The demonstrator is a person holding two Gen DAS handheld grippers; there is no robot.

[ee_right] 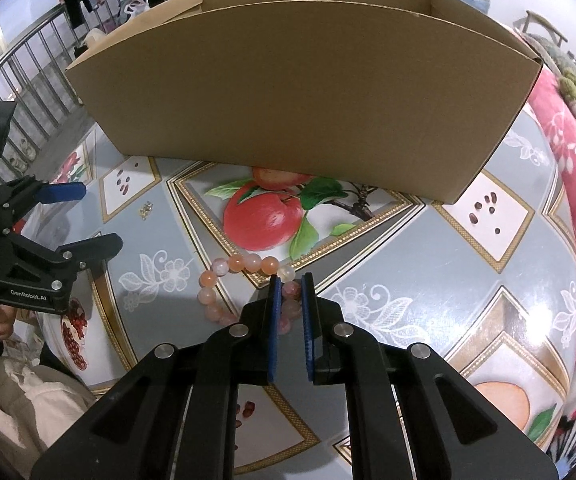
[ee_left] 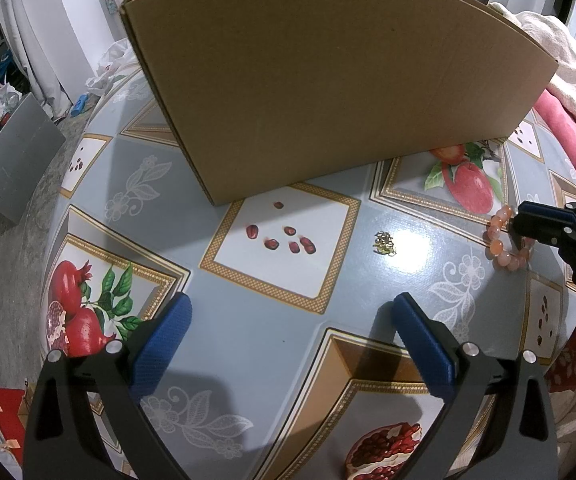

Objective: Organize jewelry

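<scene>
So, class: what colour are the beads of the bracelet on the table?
Pale orange-pink, a few nearly clear: the bracelet shows best in the right wrist view.

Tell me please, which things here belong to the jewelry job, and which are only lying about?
For the job:
- bead bracelet, between the right gripper fingers
- small gold jewelry piece
- cardboard box
- left gripper, open

Only lying about:
- pink blanket
- grey board on the floor

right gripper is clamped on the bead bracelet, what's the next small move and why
Probably lift the bracelet straight up. The right gripper looks shut on its beads while the rest of the loop lies on the table, and the box wall ahead is tall, so it needs height before going over.
</scene>
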